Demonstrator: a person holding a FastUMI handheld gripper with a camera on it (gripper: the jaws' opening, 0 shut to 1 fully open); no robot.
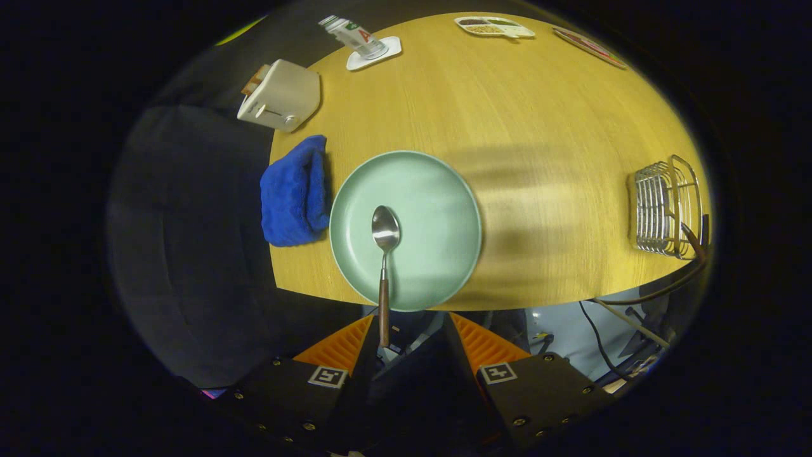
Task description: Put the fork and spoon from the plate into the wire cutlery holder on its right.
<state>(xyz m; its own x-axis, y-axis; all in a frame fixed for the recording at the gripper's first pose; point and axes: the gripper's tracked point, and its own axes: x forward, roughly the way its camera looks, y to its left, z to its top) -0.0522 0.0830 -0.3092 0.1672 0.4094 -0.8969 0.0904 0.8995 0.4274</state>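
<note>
Jaws apart, gripper (pixel 409 330) empty; spoon (pixel 385 251) on plate (pixel 438 190); wire cutlery holder (pixel 663 206) contents unclear.

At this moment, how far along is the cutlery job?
Done: no fork lies on the plate; whether it sits in the wire holder I cannot tell. In hand: nothing; the gripper is open, short of the plate. Left: the spoon, handle overhanging the rim toward the fingers.
</note>
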